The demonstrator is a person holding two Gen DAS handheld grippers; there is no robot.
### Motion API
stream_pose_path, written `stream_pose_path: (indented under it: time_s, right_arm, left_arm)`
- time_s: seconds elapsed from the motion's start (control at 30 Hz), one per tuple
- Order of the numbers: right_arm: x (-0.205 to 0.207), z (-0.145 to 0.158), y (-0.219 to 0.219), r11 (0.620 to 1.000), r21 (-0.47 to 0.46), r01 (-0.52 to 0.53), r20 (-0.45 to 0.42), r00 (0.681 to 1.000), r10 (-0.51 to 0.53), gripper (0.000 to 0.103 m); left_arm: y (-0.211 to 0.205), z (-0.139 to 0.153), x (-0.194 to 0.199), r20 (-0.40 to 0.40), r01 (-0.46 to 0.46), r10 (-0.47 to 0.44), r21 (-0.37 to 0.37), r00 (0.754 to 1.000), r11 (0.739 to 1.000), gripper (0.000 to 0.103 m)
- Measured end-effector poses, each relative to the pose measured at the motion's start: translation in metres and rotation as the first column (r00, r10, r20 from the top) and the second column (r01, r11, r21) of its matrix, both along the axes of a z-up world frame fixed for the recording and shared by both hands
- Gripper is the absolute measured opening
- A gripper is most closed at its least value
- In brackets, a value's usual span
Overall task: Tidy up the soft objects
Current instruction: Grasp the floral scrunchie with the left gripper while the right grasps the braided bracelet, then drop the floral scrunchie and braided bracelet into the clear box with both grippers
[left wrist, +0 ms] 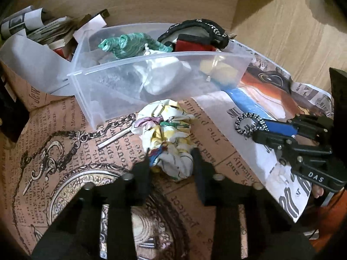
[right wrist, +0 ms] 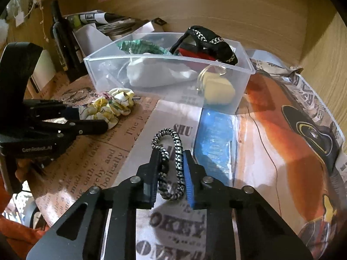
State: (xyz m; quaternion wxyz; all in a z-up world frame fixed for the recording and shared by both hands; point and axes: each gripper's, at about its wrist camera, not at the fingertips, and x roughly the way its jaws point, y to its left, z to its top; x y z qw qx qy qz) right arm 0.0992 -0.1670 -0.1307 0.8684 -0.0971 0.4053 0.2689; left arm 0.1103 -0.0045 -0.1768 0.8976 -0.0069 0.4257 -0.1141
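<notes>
Right gripper [right wrist: 170, 169] clamped on black-and-white braided hair tie [right wrist: 171, 164], lifted above counter [right wrist: 86, 164]. Left gripper [left wrist: 171, 158] apart, straddling floral scrunchie [left wrist: 167, 138] at 6 o'clock of clear plastic bin [left wrist: 151, 58]. Both look light, soft, squashy; pinch scrunchie mid-bunch. Right view alone shows yellow sponge [right wrist: 219, 91] clearly inside bin.
</notes>
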Motion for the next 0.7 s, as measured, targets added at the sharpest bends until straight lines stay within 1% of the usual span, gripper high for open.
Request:
stream_pose_path:
  time_s: [0.07, 0.17, 0.37, 0.53, 0.63, 0.7]
  right_arm:
    - [-0.001, 0.003, 0.0, 1.0, 0.007, 0.002, 0.007, 1.0, -0.002, 0.015]
    - [-0.001, 0.01, -0.001, 1.0, 0.022, 0.003, 0.026, 1.0, -0.004, 0.015]
    - [-0.004, 0.034, 0.0, 0.999, 0.054, 0.003, 0.094, 0.996, -0.008, 0.015]
    - [-0.001, 0.056, 0.003, 0.995, 0.095, -0.005, 0.163, 0.987, -0.01, 0.015]
    - [0.004, 0.069, 0.007, 0.993, 0.115, -0.012, 0.201, 0.98, -0.012, 0.015]
    - [0.008, 0.077, 0.012, 0.992, 0.127, -0.019, 0.225, 0.974, -0.011, 0.015]
  left_arm:
    - [0.001, 0.003, -0.002, 0.007, 0.0, 0.0, -0.007, 1.0, 1.0, 0.024]
    - [0.005, 0.013, -0.009, 0.039, -0.009, 0.009, -0.017, 0.999, 1.0, 0.022]
    - [0.011, 0.042, -0.024, 0.131, -0.021, 0.023, -0.022, 0.991, 1.0, 0.021]
    - [0.017, 0.069, -0.031, 0.216, -0.044, 0.048, -0.024, 0.975, 0.999, 0.021]
    - [0.02, 0.083, -0.028, 0.266, -0.071, 0.07, -0.007, 0.961, 0.997, 0.021]
    - [0.022, 0.09, -0.026, 0.286, -0.077, 0.076, -0.009, 0.955, 0.997, 0.021]
